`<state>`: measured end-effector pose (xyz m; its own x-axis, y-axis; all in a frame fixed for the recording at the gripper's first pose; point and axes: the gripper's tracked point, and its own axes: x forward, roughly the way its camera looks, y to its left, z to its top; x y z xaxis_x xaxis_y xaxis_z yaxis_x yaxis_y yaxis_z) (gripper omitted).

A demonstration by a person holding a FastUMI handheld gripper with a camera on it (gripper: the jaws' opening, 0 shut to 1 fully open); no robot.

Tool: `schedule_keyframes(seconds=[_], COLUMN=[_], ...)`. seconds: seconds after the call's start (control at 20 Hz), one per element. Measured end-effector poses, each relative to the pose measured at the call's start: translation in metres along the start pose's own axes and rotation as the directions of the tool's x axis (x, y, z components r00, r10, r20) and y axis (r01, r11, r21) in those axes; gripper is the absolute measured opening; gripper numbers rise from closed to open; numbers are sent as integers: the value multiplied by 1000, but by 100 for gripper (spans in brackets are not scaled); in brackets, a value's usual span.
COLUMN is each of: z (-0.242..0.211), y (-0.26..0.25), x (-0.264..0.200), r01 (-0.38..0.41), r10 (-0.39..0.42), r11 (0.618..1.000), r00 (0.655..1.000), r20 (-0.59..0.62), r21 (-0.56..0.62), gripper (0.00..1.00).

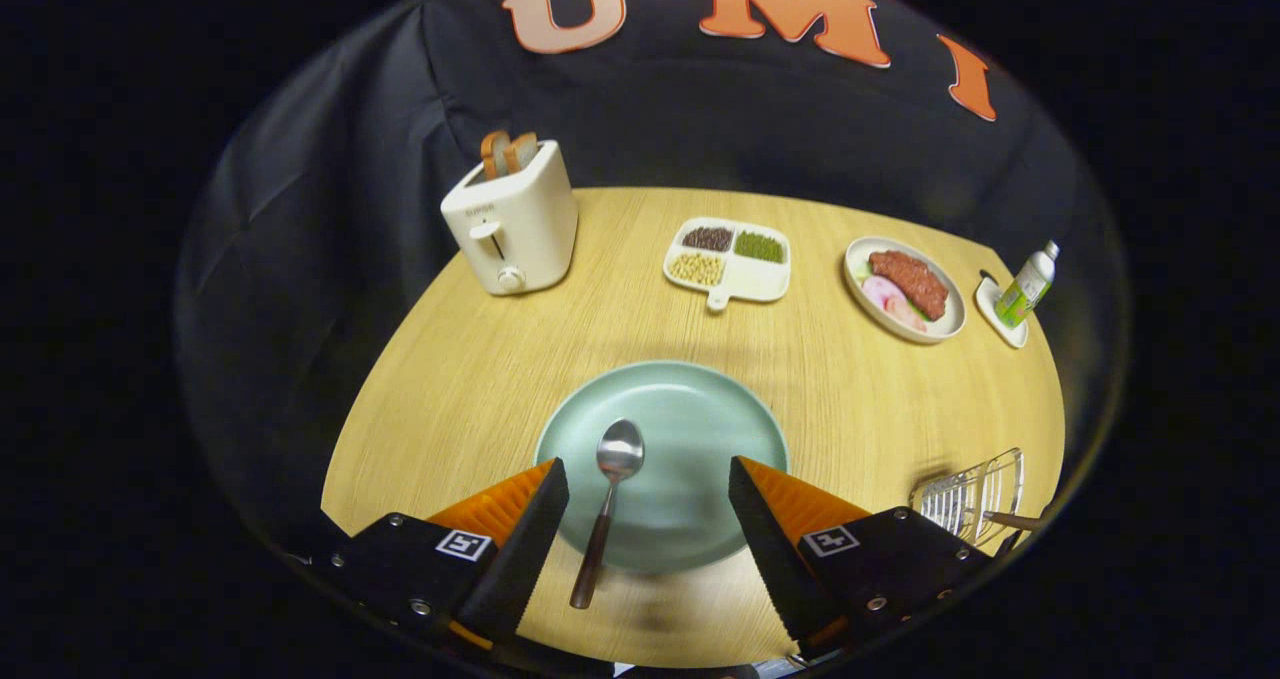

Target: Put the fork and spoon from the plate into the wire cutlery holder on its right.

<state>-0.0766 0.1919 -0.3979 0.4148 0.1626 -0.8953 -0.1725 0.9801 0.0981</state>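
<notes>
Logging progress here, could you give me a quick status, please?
Gripper open, above plate. Spoon between fingers, ungrasped. Wire holder right. Path clear.

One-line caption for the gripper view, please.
Open gripper hovers over the spoon on the green plate; wire holder sits to the right.

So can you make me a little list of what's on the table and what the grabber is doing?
gripper: open, fingers apart above the near side of the plate, holding nothing
spoon: lies on the plate, bowl on the plate, handle sticking out over the near rim, between the fingers
plate: pale green, just ahead of the fingers
fork: a brown handle sticks out of the wire cutlery holder; cannot tell if it is the fork
wire cutlery holder: right of the plate
toaster: far left, with bread in it
divided tray: beans and grains
food plate: far right
bottle: beyond the food plate
</notes>
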Motion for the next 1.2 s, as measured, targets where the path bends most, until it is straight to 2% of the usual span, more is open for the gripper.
schedule_keyframes(seconds=[0.25, 0.55, 0.65, 0.85, 0.9, 0.95, 1.0, 1.05, 1.2], z=[-31, -52, -60, -70, -71, -72, -71, -72, -69], y=[10, 13, 13, 9, 9, 7, 6, 9, 1], x=[24, 54, 59, 61, 62, 63, 62, 64, 58], r01=[-29, -13, -9, 28, 26, 28, 27, 12, 25], r10=[27, 0, -9, -53, -54, -58, -59, -46, -57], r11=[999, 999, 998, 997, 996, 996, 996, 995, 995], r00=[988, 961, 949, 929, 928, 927, 927, 929, 937], r20=[-149, -275, -314, -365, -370, -371, -370, -367, -346], r21=[-15, -45, -56, -72, -80, -86, -90, -94, -96], gripper=[93, 85, 79, 53, 41, 36, 22, 16, 7])
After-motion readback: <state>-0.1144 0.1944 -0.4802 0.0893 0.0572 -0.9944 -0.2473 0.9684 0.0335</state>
